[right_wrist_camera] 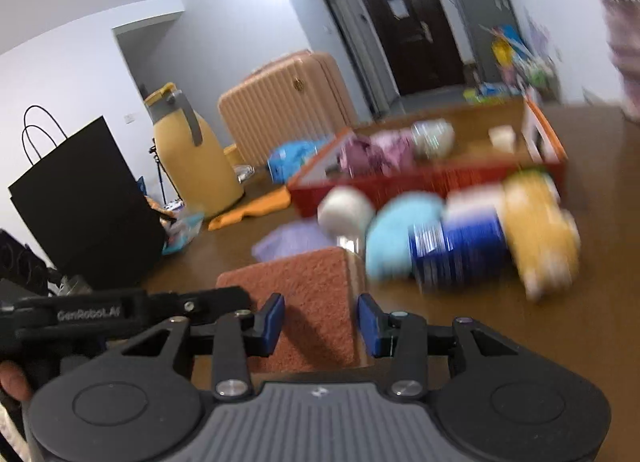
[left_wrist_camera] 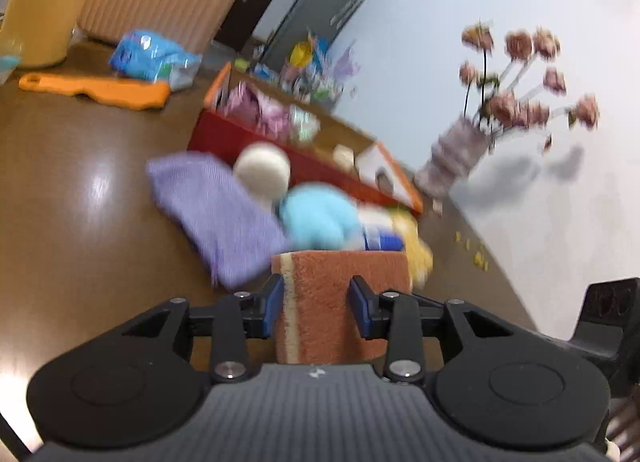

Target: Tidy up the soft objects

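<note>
Left hand-held gripper (left_wrist_camera: 316,308) – blue pads pressed on both sides of a terracotta-orange scouring sponge block w/ a pale yellow foam edge (left_wrist_camera: 340,302), so it's clamped on it. Right hand-held gripper (right_wrist_camera: 322,324) straddles the same sponge from the other side; pads look to touch its flanks, so gripping too, tho blur makes contact less certain. Sponge sits at the near edge of the brown wooden counter (left_wrist_camera: 88,229), lifted or resting can't tell.

Handling, as I judge: light, squashy, rough face = good friction; take it across the short sides, mid-height, gentle squeeze.

Just beyond: folded lilac knit cloth (left_wrist_camera: 216,213), cream felt ball (left_wrist_camera: 262,171), fluffy sky-blue plush (left_wrist_camera: 316,217), blue-white pack (right_wrist_camera: 456,246), yellow plush (right_wrist_camera: 536,229) – all loose, bunched together.

Behind them the red-and-orange open cardboard box (left_wrist_camera: 256,149) holds pink-purple crumpled fabric (left_wrist_camera: 260,109), a pale roundish item & a small cream piece; room left inside.
</note>
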`<state>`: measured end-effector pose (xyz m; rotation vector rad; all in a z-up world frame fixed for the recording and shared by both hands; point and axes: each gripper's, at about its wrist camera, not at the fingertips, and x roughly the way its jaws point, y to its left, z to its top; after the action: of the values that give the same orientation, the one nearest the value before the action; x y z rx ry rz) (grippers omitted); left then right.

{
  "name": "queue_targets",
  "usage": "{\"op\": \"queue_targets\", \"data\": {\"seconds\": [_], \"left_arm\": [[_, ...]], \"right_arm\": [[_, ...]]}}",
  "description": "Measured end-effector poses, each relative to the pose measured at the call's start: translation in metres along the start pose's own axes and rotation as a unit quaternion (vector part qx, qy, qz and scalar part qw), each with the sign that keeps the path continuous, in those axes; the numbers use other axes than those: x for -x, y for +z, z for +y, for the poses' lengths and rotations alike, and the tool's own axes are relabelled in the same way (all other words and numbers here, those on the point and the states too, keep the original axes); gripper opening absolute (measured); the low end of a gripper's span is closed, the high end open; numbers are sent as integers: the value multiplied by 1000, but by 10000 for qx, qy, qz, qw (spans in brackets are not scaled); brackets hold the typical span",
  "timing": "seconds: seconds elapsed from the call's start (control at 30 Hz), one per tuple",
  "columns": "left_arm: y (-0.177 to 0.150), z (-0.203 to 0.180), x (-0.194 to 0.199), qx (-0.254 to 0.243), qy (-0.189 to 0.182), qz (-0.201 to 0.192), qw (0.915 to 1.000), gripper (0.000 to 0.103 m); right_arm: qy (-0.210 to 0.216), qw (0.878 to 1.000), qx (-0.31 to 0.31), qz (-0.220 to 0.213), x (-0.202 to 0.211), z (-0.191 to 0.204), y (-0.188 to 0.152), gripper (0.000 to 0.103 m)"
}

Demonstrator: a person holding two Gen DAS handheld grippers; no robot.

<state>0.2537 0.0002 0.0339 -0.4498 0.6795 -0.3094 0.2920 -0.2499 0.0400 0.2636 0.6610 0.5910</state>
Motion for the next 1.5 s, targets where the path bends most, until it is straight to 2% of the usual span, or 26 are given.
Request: {"op": "queue_targets", "data": {"seconds": [0.13,0.27,0.37,0.5,0.6,0.8,0.87,0.9,1.0,1.1,1.2,1.37,1.5], "left_arm": [[-28,-5,8,58,121,477,9988,36],[-44,1,15,188,265,533,9980,36],[-47,4,23,138,411,465,9980,45],[-47,0,33,-37,352,408,9985,47],[-51,-2,32,-89,212,502,9985,47],[-55,-1,24,-92,158,643,9978,47],[-55,1,23,-98,94,680,9976,44],[-55,1,23,-97,49,707,9974,40],[-52,1,22,-114,30,687,9976,38],[-39,0,21,-158,-64,524,9985,38],[-12,-6,16,-263,-197,318,9990,38],[68,-20,-3,-825,-353,-439,9950,38],[134,-20,-37,-904,-244,-672,9933,38]], "right_arm": [[62,9982,-514,307,24,-2,-45,40],[217,9963,-804,209,46,-1,-70,40],[108,9975,-703,46,54,0,-73,40],[56,9973,-726,8,55,-3,-70,40],[123,9968,-786,86,48,-3,-74,40],[70,9959,-885,179,38,-4,-81,40],[57,9958,-891,200,36,-4,-80,39],[62,9959,-881,218,35,-4,-80,34],[48,9963,-827,229,33,-2,-78,33],[141,9967,-781,167,31,-3,-64,33],[168,9979,-619,-62,30,-3,-34,33],[214,9984,-165,-499,13,-3,49,33],[212,9977,-18,-640,-26,-9,118,33]]}}
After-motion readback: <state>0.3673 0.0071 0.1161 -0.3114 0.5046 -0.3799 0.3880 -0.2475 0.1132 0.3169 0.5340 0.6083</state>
